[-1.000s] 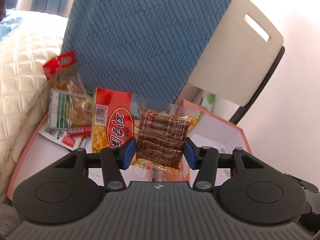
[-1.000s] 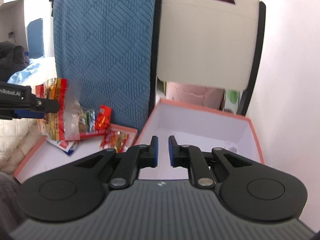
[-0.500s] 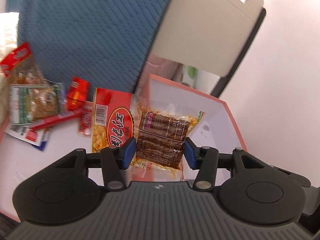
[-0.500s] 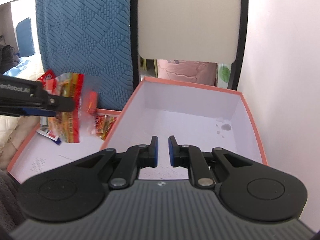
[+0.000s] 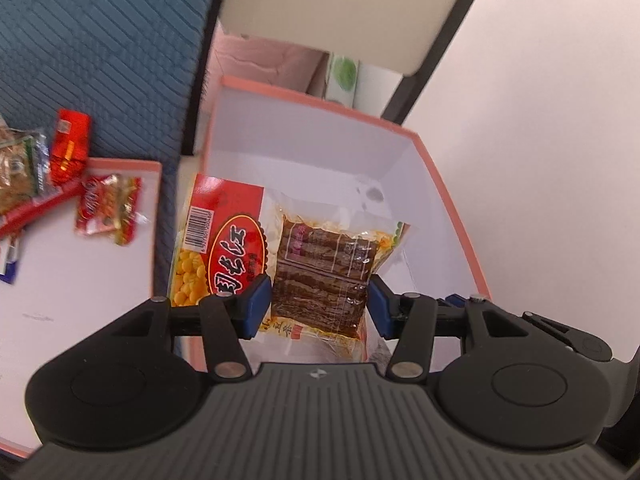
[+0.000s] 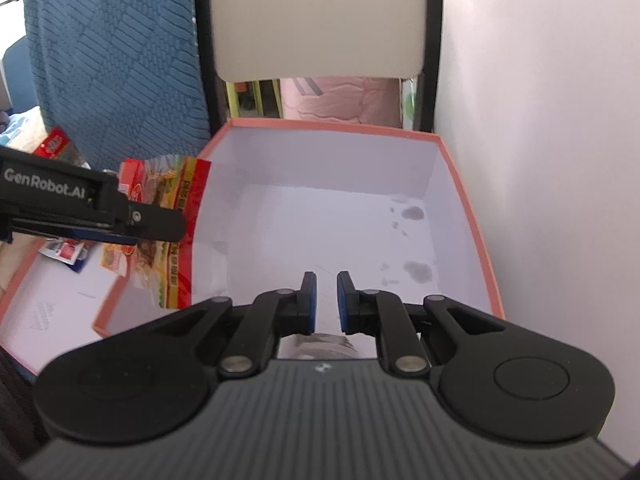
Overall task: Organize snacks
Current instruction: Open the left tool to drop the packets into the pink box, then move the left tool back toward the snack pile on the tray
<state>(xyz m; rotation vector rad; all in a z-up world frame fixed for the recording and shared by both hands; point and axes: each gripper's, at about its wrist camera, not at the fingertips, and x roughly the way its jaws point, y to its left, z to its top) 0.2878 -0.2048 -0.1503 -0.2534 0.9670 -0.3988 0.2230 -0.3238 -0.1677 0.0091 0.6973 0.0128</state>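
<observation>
The left gripper [image 5: 320, 306] is clamped on a clear snack bag [image 5: 308, 256] with a red label, yellow corn pictured at its 9 o'clock side and a dark brown strip filling the part between the blue pads [image 5: 258, 304]. The bag hangs over the near left part of an open box [image 5: 444, 200] with white inner walls and a salmon-pink rim; whether the bag touches the box floor cannot be told. From the right wrist view the same bag [image 6: 176, 216] shows at 9 o'clock, held by the black left gripper [image 6: 160, 224] right at the box's left wall [image 6: 208, 216], with its lower edge hanging down along that wall. The right gripper [image 6: 324, 300] sits low at 6 o'clock over the near part of the box, its two pads close together with a narrow gap and nothing between them. The box floor carries a few grey stains [image 6: 414, 240] toward 2 o'clock. To the left of the box, a flat lid [image 5: 80, 264] with the same pink rim holds the remaining snacks: a small red-and-gold packet [image 5: 110, 210], a red packet [image 5: 70, 146] propped against a blue textured cushion [image 5: 100, 48], and more wrappers [image 5: 18, 176] at the 9 o'clock edge. Behind the box stands a chair with a beige backrest [image 6: 316, 16] at 12 o'clock.
</observation>
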